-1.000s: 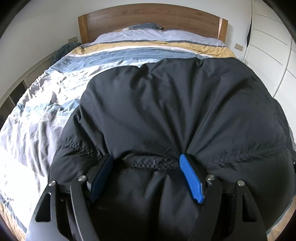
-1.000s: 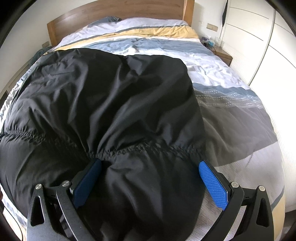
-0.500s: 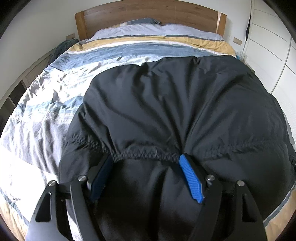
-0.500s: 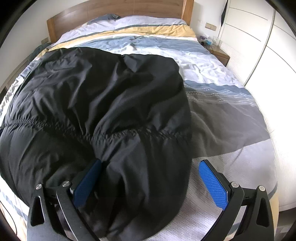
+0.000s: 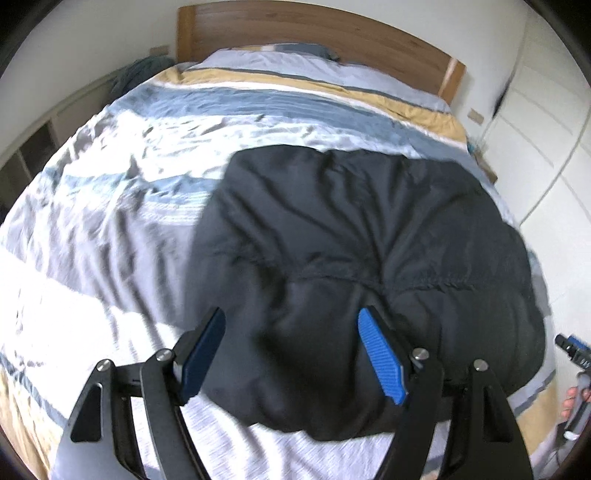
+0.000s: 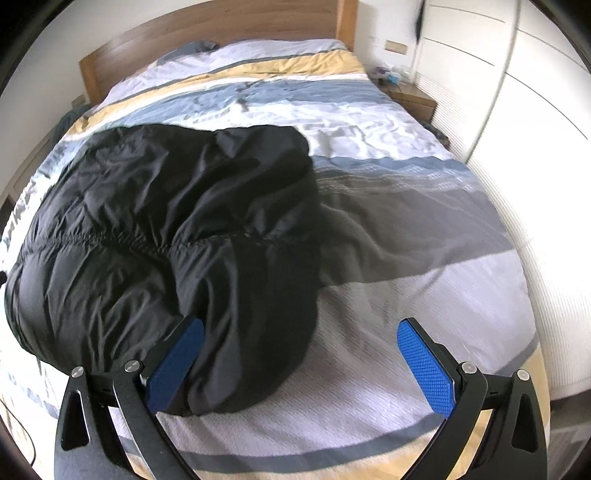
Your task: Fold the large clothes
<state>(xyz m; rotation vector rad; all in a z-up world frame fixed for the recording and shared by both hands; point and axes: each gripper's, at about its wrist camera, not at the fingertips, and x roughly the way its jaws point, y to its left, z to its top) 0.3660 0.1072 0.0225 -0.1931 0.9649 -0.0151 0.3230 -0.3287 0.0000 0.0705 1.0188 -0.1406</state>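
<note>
A large black puffy jacket (image 5: 362,258) lies folded in a bulky heap on the striped bed; it also shows in the right wrist view (image 6: 177,236). My left gripper (image 5: 291,350) is open and empty, raised above the jacket's near left part. My right gripper (image 6: 301,358) is open and empty, above the jacket's near right edge, its left pad (image 6: 173,365) over the fabric and its right pad (image 6: 424,369) over the bedding. The right gripper's tip shows at the left wrist view's right edge (image 5: 572,350).
The bed (image 6: 388,122) has a blue, white, grey and yellow striped duvet and a wooden headboard (image 5: 332,33). White wardrobe doors (image 6: 517,92) stand to the right, with a wooden nightstand (image 6: 410,96) beside the bed. Shelving (image 5: 33,147) lines the left wall.
Both grippers have pulled back and risen away from the jacket, which now lies free on the bed. The left gripper has swung to the left; the right has swung to the right.
</note>
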